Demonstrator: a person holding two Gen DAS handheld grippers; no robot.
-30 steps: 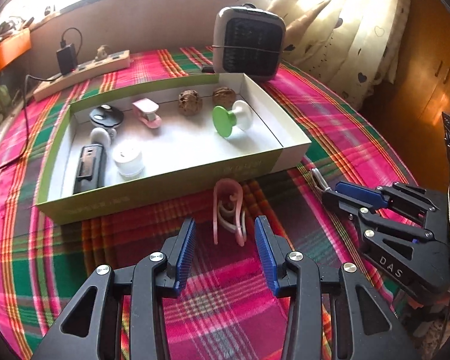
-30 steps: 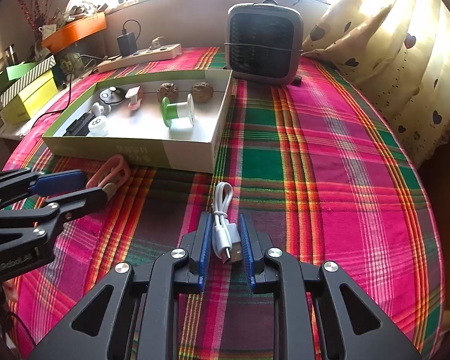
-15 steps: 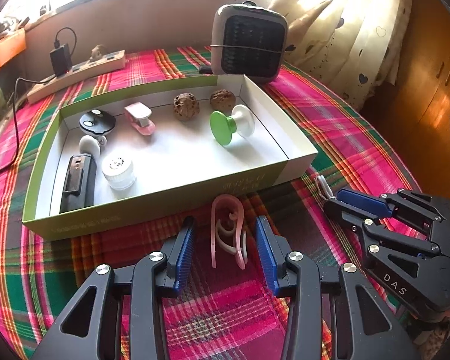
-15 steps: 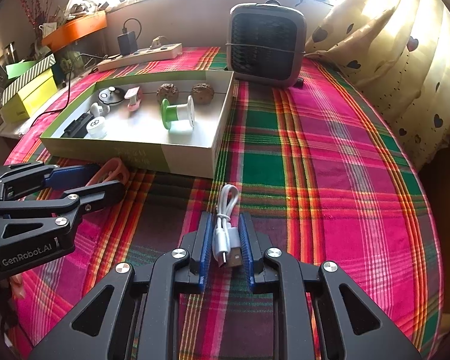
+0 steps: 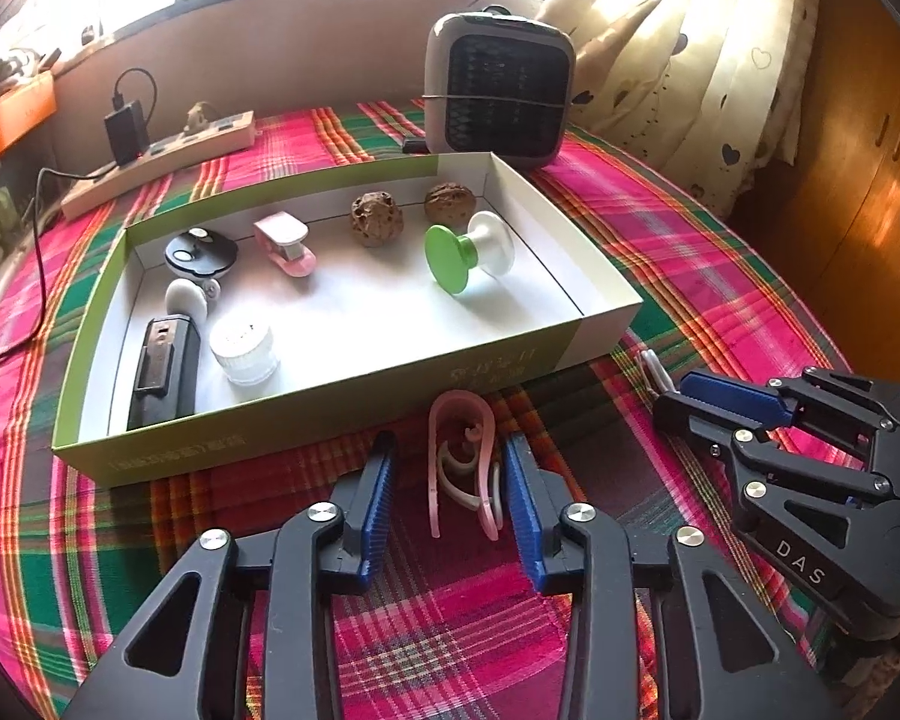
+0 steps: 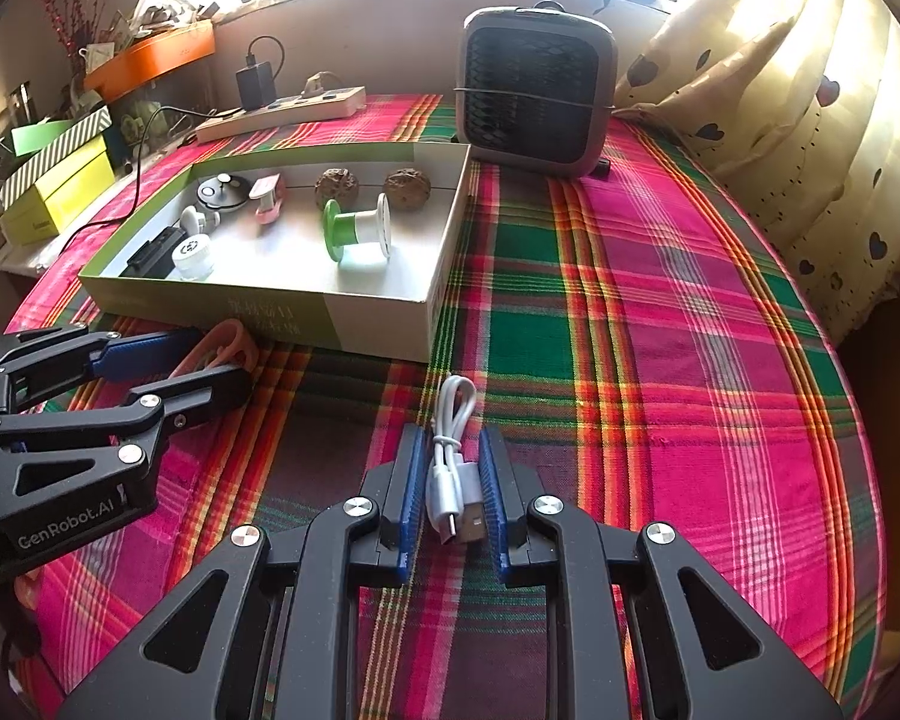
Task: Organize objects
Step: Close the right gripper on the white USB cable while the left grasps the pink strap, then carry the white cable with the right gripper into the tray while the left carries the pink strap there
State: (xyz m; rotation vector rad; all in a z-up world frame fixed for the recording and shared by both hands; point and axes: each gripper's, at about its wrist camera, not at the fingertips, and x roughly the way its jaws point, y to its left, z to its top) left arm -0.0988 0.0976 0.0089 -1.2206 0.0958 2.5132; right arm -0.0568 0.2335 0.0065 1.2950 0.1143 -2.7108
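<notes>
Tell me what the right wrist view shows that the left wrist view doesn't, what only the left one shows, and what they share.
Only the right wrist view: the striped and yellow boxes off the table's left edge, and the white USB cable seen whole, with the right gripper shut on it.

Only the left wrist view: the wooden cabinet, and the pink clip seen whole, lying between the left gripper fingers; its jaws have just been closing, not yet pressing the clip.

Both: the box, the heater, the power strip, the plaid cloth.
</notes>
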